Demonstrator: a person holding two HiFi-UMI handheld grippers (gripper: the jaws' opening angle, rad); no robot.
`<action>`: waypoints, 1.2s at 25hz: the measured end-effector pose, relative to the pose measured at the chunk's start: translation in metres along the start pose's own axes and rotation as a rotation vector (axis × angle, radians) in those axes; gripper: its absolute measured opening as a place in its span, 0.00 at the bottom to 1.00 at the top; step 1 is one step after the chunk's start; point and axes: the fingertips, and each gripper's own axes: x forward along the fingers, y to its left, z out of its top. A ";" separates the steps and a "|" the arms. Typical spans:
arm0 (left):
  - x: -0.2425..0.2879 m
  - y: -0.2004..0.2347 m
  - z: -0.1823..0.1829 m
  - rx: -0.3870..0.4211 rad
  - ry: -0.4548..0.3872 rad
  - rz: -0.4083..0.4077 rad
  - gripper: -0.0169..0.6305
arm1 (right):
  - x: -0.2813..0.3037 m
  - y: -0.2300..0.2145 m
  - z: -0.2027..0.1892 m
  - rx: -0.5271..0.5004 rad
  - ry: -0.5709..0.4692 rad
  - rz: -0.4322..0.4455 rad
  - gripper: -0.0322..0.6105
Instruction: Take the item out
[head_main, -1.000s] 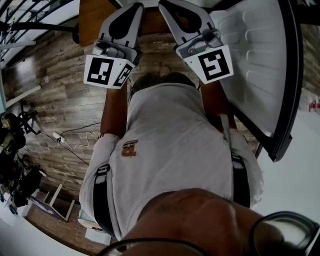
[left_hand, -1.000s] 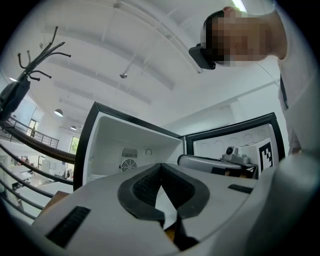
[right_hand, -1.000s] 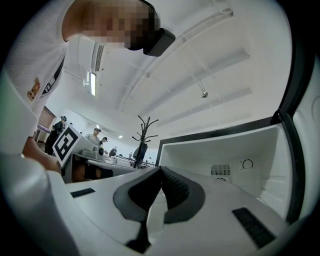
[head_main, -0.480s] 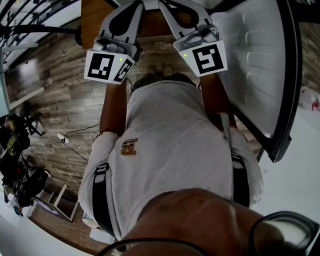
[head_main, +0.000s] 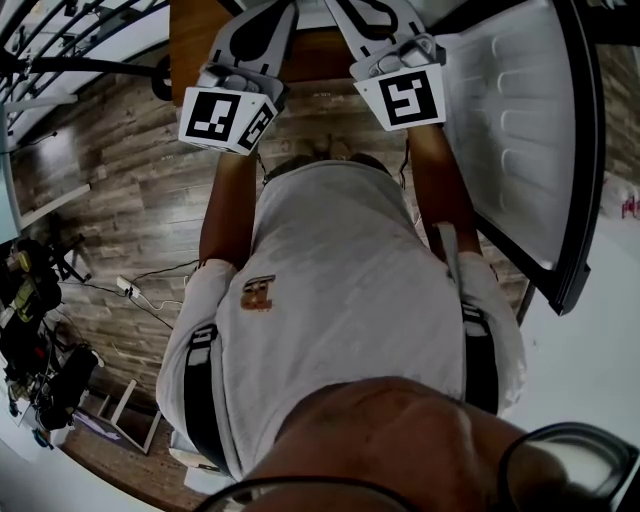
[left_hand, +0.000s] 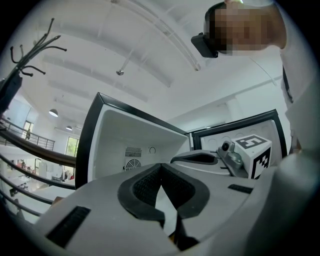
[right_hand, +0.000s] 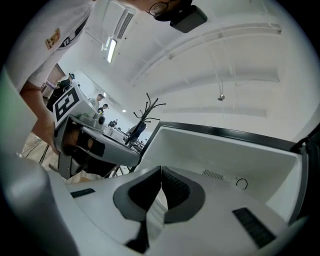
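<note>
- Ahead of you, at the top of the head view, both tools reach toward the open fridge (left_hand: 125, 132), whose door (head_main: 510, 130) stands swung out on your right.
- Your left gripper (left_hand: 161, 170) has its fingers clenched together with nothing between them. Your right gripper (right_hand: 161, 172) is likewise clenched and empty.
- The item to take out shows in no view. The part of the white compartment that each gripper view catches, back wall and fan vent (left_hand: 132, 161), looks bare. I judge the item sits lower or deeper, hidden behind the gripper bodies.
- First risk: if you reach in with the fingers clenched, you would likely push or topple the item rather than take it. Release them before you close in.
- Second risk: the two grippers ride close side by side, so spreading either one could knock the other's marker cube (left_hand: 252, 150).
- Third risk: your torso (head_main: 340, 300) fills the head view, so you are aiming nearly blind. A fingertip could strike the fridge's black frame or the door's moulded shelves.
</note>
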 end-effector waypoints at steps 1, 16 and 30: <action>0.000 0.003 0.000 -0.001 -0.001 0.001 0.05 | 0.003 0.000 0.001 -0.008 0.002 0.002 0.10; 0.013 0.025 -0.010 -0.011 -0.011 -0.033 0.05 | 0.029 0.000 -0.014 -0.056 0.070 0.013 0.11; 0.012 0.030 -0.015 -0.013 0.007 -0.039 0.05 | 0.047 0.005 -0.031 -0.197 0.155 0.032 0.11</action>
